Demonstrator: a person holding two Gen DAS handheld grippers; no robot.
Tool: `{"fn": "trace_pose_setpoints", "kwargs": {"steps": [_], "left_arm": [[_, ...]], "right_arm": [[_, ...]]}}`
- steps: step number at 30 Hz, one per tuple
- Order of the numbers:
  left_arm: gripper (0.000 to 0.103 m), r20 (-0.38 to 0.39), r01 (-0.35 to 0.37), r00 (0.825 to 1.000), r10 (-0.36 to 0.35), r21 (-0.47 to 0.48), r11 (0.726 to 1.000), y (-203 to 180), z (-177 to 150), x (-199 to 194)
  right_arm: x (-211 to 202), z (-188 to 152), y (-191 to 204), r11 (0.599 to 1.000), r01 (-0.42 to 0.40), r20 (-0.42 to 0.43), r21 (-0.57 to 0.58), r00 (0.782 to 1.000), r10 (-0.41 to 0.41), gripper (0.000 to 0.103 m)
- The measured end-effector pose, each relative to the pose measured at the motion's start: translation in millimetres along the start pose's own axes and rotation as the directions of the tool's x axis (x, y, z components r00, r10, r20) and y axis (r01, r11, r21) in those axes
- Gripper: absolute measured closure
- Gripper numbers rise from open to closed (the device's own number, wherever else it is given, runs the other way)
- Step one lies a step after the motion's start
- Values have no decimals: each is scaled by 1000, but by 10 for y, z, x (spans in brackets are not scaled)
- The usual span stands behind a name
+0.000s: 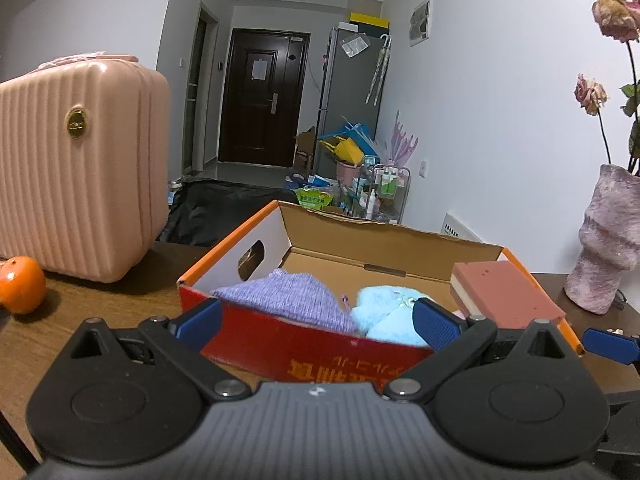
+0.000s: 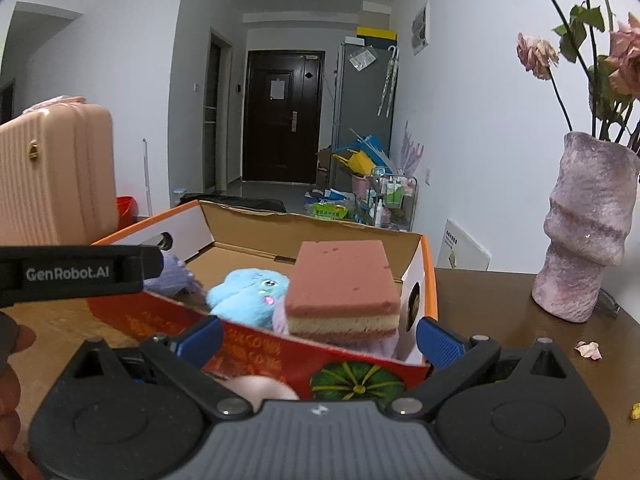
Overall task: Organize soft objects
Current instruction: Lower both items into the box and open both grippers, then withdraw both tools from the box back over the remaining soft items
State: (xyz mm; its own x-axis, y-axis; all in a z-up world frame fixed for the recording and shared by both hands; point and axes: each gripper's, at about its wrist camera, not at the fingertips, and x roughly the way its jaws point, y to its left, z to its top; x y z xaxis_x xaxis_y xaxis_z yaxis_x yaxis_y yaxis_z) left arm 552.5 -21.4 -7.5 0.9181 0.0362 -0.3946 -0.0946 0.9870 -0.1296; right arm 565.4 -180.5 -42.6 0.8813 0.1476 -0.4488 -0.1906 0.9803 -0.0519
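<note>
An open cardboard box (image 1: 304,344) (image 2: 256,344) with a red front wall stands on the brown table. Inside lie a purple knitted item (image 1: 288,296) (image 2: 172,274), a light blue plush toy (image 1: 390,312) (image 2: 250,294) and a pink layered sponge (image 1: 506,294) (image 2: 344,288) at the right end. My left gripper (image 1: 318,320) is open in front of the box wall, empty. My right gripper (image 2: 320,338) is open too, facing the sponge, nothing between its fingers. A pale rounded object (image 2: 262,390) shows just below the box front.
A pink ribbed suitcase (image 1: 76,168) (image 2: 52,176) stands at the left, an orange (image 1: 22,290) beside it. A mauve vase (image 2: 584,228) (image 1: 604,240) with dried roses stands at the right. A fallen petal (image 2: 588,350) lies on the table. A person's hand (image 2: 10,376) shows at the left edge.
</note>
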Motion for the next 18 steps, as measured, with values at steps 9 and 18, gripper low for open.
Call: {"fn": "trace_pose_setpoints", "kwargs": {"steps": [9, 18], "left_arm": [[0, 14, 10, 1000, -10, 5, 1000, 2, -142, -350], [0, 26, 6, 1000, -6, 17, 1000, 23, -305, -750]], "right_arm": [[-299, -127, 25, 1000, -6, 8, 24, 1000, 6, 0], [-625, -289, 15, 998, -14, 9, 67, 1000, 14, 0]]}}
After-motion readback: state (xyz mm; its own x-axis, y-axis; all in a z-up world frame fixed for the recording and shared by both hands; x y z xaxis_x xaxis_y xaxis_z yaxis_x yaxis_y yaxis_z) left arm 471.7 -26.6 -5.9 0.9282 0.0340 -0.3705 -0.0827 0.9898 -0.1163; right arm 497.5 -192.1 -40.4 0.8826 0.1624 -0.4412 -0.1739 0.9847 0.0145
